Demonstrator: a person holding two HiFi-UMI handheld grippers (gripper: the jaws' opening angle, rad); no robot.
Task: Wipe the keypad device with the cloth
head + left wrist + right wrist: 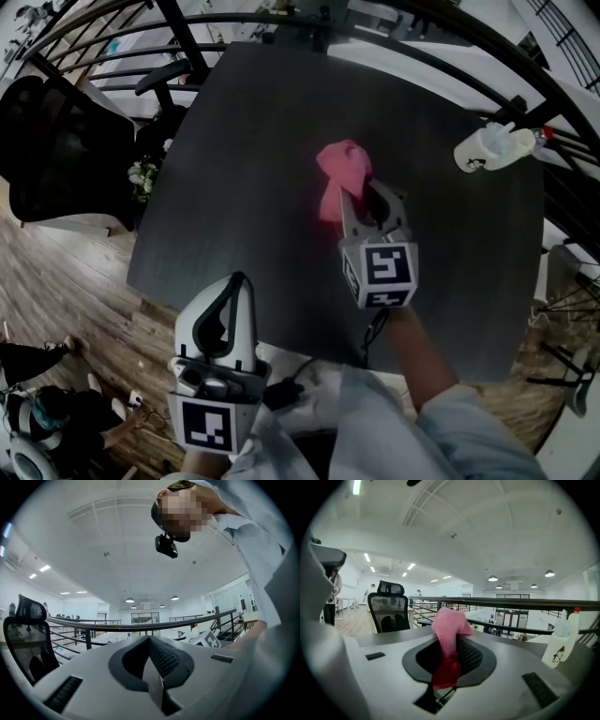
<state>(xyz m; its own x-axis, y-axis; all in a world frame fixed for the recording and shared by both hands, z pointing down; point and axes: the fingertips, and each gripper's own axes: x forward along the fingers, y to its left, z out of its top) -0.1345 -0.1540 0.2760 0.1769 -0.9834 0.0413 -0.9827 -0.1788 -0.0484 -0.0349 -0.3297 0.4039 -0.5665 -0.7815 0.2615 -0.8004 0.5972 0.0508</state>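
- Pink cloth (339, 178), clamped in a bunch by the right tongs (361, 194), could slip free under wiping pressure.
- Left tongs (239, 281) are closed on nothing; with no keypad device in view, the wipe may stall.

One pink cloth (339, 178), one white bottle (492, 148), one black chair (47, 150). One bench (262, 122). Two grippers: left gripper (237, 279), right gripper (364, 195).

You are holding the pink cloth (339, 176) bunched (a crumpled wad) over the dark table (253, 141), the jaws of your right gripper (359, 191) pinching one end.
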